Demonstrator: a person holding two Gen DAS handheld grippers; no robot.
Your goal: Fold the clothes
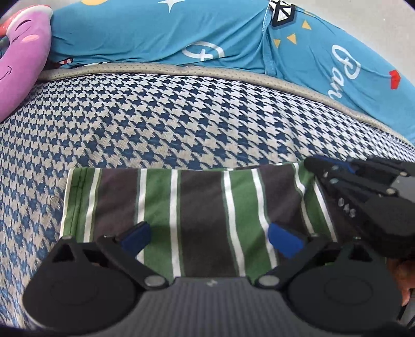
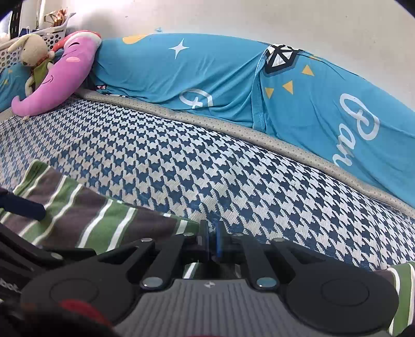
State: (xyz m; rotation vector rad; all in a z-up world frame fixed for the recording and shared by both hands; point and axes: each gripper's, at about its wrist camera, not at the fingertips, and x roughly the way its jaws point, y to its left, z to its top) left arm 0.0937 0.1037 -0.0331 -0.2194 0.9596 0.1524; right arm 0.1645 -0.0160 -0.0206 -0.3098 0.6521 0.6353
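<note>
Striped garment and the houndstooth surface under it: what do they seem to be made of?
Striped garment: looks like soft, matte knit, probably cotton jersey; it lies limp, with a stitched hem at its left edge. Houndstooth surface: looks like a coarser woven cover, with visible ribbed weave and a perforated grey border.

Soft, even daylight fills both fisheye views, with no hard shadows and no glare.
Strong barrel distortion bends the bed edge [image 2: 259, 140] beyond the fingers into an arc, and black vignette cuts the corners. The striped cloth [image 1: 202, 220] between the left fingers [image 1: 137, 234] looks slightly smeared; the wall [image 2: 285, 20] far ahead washes out pale, and the gripper bodies nearest the lens read dark.
</note>
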